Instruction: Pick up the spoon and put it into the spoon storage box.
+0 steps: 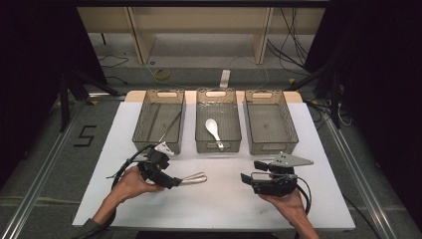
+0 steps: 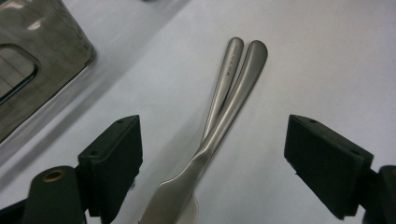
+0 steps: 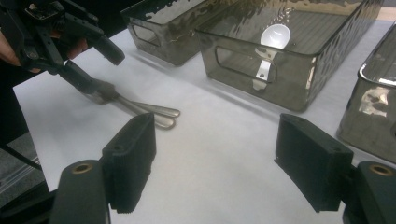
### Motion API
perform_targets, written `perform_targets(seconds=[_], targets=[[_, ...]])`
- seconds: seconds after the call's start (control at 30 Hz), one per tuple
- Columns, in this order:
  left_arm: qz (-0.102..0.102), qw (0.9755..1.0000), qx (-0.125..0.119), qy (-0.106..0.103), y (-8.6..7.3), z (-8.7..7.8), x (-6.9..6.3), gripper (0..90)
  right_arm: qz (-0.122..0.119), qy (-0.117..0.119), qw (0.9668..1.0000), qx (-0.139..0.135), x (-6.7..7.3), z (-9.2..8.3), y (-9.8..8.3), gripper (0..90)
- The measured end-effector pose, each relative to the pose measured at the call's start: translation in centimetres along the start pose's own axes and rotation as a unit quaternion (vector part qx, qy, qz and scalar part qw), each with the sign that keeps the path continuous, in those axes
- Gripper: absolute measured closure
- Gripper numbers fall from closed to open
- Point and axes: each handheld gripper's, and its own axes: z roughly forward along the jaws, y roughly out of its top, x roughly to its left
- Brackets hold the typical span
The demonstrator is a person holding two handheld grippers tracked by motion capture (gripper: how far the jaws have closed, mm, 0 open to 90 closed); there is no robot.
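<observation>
Left gripper (image 1: 171,180) sits at 7 o'clock on the table (image 1: 224,199), jaws apart astride two steel utensils (image 2: 224,116), untouched; we see handles running toward 3 o'clock. Right gripper (image 1: 251,172), open and empty, lies well apart.

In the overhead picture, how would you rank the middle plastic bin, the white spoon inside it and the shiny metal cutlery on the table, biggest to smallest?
1. Middle bin, clearly largest.
2 and 3. White spoon and metal cutlery look too alike to rank; the left gripper covers part of the cutlery.
</observation>
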Motion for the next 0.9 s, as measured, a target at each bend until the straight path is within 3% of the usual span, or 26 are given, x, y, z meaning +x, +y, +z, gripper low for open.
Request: perform_targets(seconds=[0.37,0.63,0.9], targets=[[0.011,0.9993,0.037,0.002,0.6,1.0,0.1,20.9,0.009,-0.003,1.0,-0.002,0.0,-1.0,-0.8,28.2],[0.03,0.9965,0.077,0.01,0.9,1.9,0.0,22.3,0.02,-0.007,0.9997,-0.014,-0.3,-1.6,-1.5,26.0],[0.04,0.9959,0.08,0.012,1.1,2.5,-0.2,26.2,0.021,-0.011,0.9996,-0.017,-0.3,-2.1,-1.8,26.0]])
